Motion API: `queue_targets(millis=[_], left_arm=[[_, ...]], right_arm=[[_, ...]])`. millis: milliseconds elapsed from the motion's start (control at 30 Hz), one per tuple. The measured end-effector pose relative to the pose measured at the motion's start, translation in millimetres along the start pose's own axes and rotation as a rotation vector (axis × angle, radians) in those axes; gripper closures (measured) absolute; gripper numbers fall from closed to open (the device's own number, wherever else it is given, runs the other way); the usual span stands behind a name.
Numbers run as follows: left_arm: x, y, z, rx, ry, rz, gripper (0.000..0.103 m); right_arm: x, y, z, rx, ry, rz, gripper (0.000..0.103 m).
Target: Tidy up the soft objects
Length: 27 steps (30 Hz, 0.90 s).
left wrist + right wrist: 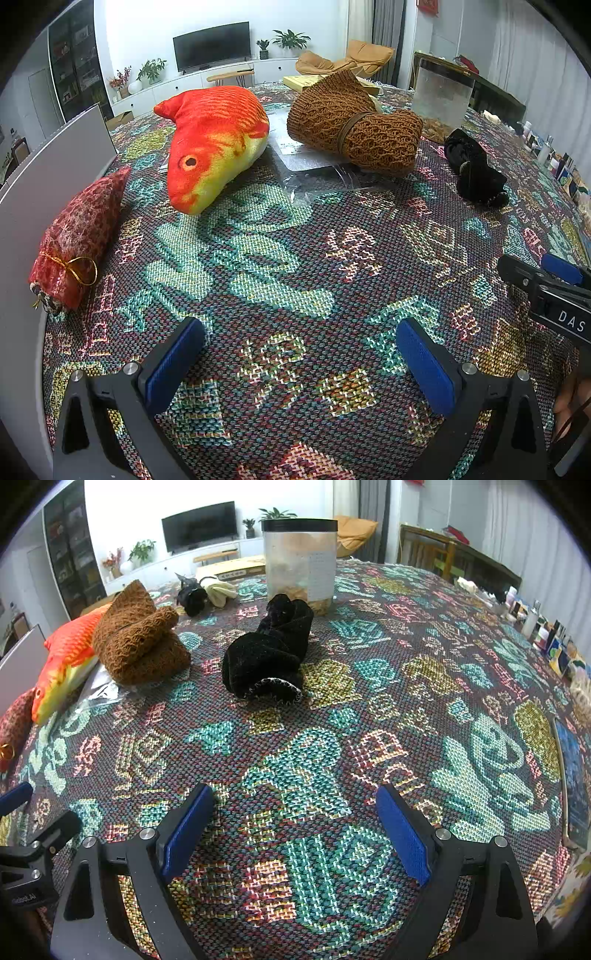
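left gripper (301, 363) jaws wide, empty | right gripper (295, 829) same | black cloth (267, 653) ahead, path clear

The woven tablecloth (295, 258) carried teal, pink, yellow and olive motifs on a dark ground. The plush fish (214, 144) was orange-red above and yellow below, with a black eye. The knitted bundle (354, 122) was brown, in an open lattice stitch. The drawstring pouch (79, 236) near the left edge was red with a pale mottled print and a gold cord. The velvet cloth (267, 653) was black with white edge stitching. Both grippers' pads (186, 834) were blue on black frames.
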<state>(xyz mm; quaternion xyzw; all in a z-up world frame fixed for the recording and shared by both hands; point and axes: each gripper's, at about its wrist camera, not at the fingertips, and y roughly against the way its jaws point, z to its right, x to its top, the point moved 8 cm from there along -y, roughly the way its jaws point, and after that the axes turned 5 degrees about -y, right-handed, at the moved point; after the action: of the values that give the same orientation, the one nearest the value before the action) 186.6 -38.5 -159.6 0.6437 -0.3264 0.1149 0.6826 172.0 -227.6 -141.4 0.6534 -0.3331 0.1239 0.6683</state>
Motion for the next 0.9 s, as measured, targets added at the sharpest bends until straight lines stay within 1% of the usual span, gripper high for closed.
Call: queue_targets(millis=[700, 833, 900], left_arm=[[0, 0, 0, 0.001, 0.0, 0.0, 0.0], [-10, 9, -3, 0.034, 0.007, -0.014, 0.0], [-18, 19, -6, 0.034, 0.027, -0.009, 0.0]], right_arm=[[0, 0, 0, 0.0, 0.0, 0.0, 0.012], [0, 0, 0, 0.0, 0.0, 0.0, 0.012], [0, 0, 0, 0.0, 0.0, 0.0, 0.012]])
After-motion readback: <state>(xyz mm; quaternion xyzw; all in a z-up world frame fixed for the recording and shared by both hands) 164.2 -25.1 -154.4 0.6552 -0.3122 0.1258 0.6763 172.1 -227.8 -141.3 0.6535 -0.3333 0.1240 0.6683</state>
